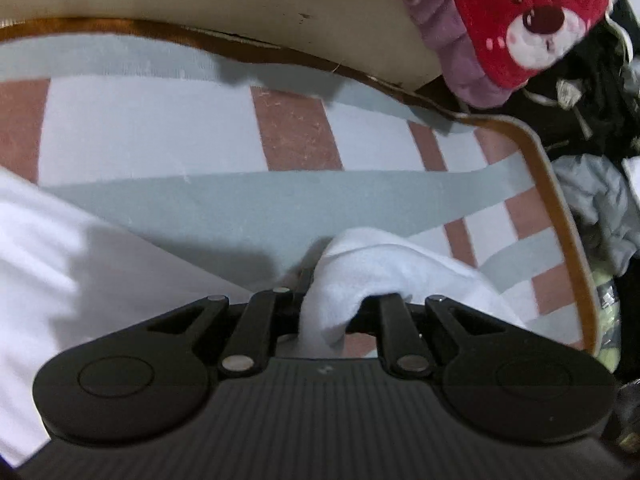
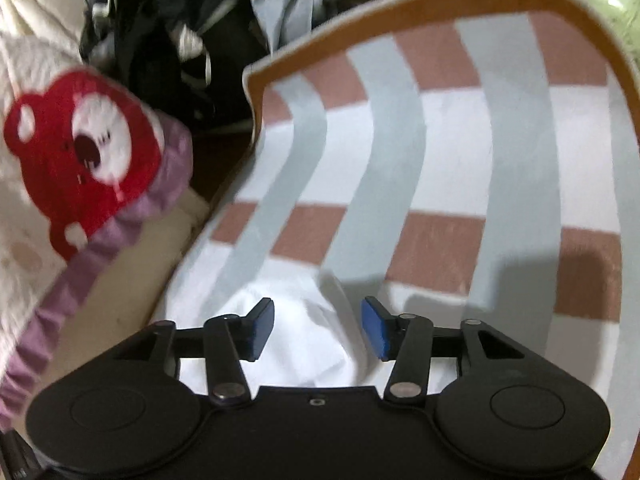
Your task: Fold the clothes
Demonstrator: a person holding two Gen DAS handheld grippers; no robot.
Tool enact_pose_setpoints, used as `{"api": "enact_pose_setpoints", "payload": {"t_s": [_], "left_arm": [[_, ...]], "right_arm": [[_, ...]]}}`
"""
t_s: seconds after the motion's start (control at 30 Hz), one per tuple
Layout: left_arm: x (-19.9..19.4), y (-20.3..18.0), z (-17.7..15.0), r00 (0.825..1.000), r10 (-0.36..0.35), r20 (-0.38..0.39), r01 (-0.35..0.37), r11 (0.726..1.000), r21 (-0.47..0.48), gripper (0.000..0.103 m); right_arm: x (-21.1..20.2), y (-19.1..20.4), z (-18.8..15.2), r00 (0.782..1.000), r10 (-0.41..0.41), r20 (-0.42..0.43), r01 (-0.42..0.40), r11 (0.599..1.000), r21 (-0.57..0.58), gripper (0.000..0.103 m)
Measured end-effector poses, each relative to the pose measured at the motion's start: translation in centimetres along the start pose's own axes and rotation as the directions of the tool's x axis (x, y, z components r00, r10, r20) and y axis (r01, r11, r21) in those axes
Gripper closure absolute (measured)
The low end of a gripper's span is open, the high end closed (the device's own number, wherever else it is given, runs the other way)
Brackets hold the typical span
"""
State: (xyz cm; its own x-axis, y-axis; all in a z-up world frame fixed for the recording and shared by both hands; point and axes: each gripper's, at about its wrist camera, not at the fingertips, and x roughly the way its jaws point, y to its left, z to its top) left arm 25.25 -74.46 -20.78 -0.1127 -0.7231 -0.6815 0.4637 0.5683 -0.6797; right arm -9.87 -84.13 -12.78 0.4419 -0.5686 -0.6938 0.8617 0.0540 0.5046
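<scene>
A white garment (image 1: pixel 60 248) lies on a checked mat, spread to the left in the left wrist view. My left gripper (image 1: pixel 332 300) is shut on a bunched fold of the white garment, which drapes over and hides the fingertips. In the right wrist view the white garment (image 2: pixel 312 340) lies crumpled between the blue pads (image 2: pixel 374 332) of my right gripper (image 2: pixel 318 330). The right jaws stand open around the cloth without pinching it.
The mat (image 1: pixel 200 140) has pink, white and grey-blue checks and an orange border (image 2: pixel 360 8). A red bear cushion with purple frill (image 1: pixel 532 20) (image 2: pixel 84 152) lies beside it. Dark and grey clothes (image 1: pixel 592 120) (image 2: pixel 168 20) are piled past the mat's edge.
</scene>
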Motion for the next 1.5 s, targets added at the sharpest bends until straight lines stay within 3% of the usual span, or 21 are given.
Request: {"api": "enact_pose_setpoints", "payload": {"t_s": [0.07,0.13,0.27,0.33,0.37,0.4,0.5,0.6,0.67,0.77,0.87,1.0,1.03,1.1,1.2,1.3,1.37,1.4,1.43,1.5], "left_arm": [[0.2,0.7,0.1,0.999,-0.053,-0.001,0.053,0.996,-0.065,0.091],[0.1,0.8,0.3,0.998,-0.059,-0.007,0.059,0.996,-0.069,0.091],[-0.9,-0.6,-0.3,0.999,-0.034,0.011,0.033,0.998,0.058,0.086],[-2.2,-1.9,-1.1,0.999,-0.024,0.049,0.016,0.987,0.16,0.074],[-3.2,-2.5,-1.7,0.996,-0.023,0.082,0.004,0.975,0.221,0.062],[-4.5,-3.1,-2.5,0.992,-0.019,0.125,-0.017,0.958,0.287,0.057],[-8.1,-3.8,-4.9,0.966,0.018,0.257,-0.133,0.887,0.442,0.052],[-10.3,-3.2,-6.9,0.942,0.104,0.319,-0.268,0.805,0.529,0.052],[-11.0,-2.5,-8.3,0.941,0.152,0.304,-0.31,0.751,0.583,0.052],[-11.2,-1.4,-10.5,0.94,0.212,0.268,-0.339,0.672,0.658,0.047],[-11.7,-0.2,-11.6,0.934,0.25,0.254,-0.357,0.64,0.68,0.047],[-13.6,1.5,-7.9,0.91,0.26,0.323,-0.407,0.708,0.577,0.045],[-13.7,2.0,-6.2,0.885,0.307,0.349,-0.457,0.71,0.535,0.045],[-13.4,2.7,-3.2,0.805,0.432,0.406,-0.592,0.635,0.497,0.047],[-12.6,4.2,1.2,0.787,0.485,0.382,-0.615,0.563,0.552,0.045],[-12.2,6.1,4.6,0.789,0.539,0.294,-0.601,0.581,0.549,0.044],[-12.6,7.1,5.7,0.808,0.537,0.243,-0.572,0.613,0.545,0.038],[-12.8,7.3,5.9,0.815,0.532,0.231,-0.558,0.609,0.564,0.038],[-13.0,7.4,5.8,0.808,0.539,0.237,-0.561,0.58,0.591,0.036],[-13.3,7.6,5.4,0.778,0.572,0.26,-0.582,0.501,0.641,0.033]], "right_arm": [[0.3,0.2,-0.2,1.0,-0.007,-0.022,0.007,1.0,-0.004,0.042],[0.7,0.0,-0.4,0.999,-0.012,-0.048,0.011,1.0,-0.015,0.038],[2.6,-0.5,-1.3,0.994,-0.042,-0.098,0.04,0.999,-0.021,0.038],[3.5,-0.2,-1.9,0.993,-0.05,-0.105,0.042,0.997,-0.07,0.044],[3.8,0.2,-2.3,0.995,-0.053,-0.089,0.043,0.992,-0.119,0.064],[4.0,0.7,-2.6,0.995,-0.06,-0.078,0.046,0.984,-0.17,0.094],[3.4,1.3,-2.7,0.998,-0.055,-0.008,0.052,0.968,-0.245,0.098],[0.4,1.2,-1.4,0.986,-0.06,0.154,0.099,0.961,-0.259,0.098],[-1.6,0.7,-0.4,0.966,-0.077,0.248,0.139,0.96,-0.244,0.098],[-3.0,-0.6,1.0,0.949,-0.072,0.307,0.14,0.969,-0.205,0.099],[-2.1,-1.3,1.3,0.952,-0.091,0.293,0.158,0.964,-0.216,0.099],[-1.2,-2.4,1.4,0.964,-0.112,0.24,0.157,0.971,-0.179,0.099],[-1.0,-2.5,1.4,0.965,-0.114,0.234,0.156,0.973,-0.17,0.099],[-0.8,-2.6,1.4,0.966,-0.123,0.229,0.162,0.973,-0.163,0.099],[-0.8,-2.5,1.2,0.966,-0.127,0.227,0.167,0.971,-0.168,0.099],[-0.9,-2.4,1.2,0.966,-0.12,0.228,0.159,0.974,-0.163,0.098],[-0.9,-2.3,1.1,0.967,-0.118,0.227,0.156,0.975,-0.16,0.098],[-0.8,-2.2,1.1,0.967,-0.117,0.227,0.156,0.974,-0.161,0.098],[-0.7,-2.1,1.1,0.967,-0.117,0.227,0.156,0.974,-0.163,0.098],[-0.8,-1.9,1.1,0.966,-0.117,0.23,0.158,0.973,-0.169,0.098]]}}
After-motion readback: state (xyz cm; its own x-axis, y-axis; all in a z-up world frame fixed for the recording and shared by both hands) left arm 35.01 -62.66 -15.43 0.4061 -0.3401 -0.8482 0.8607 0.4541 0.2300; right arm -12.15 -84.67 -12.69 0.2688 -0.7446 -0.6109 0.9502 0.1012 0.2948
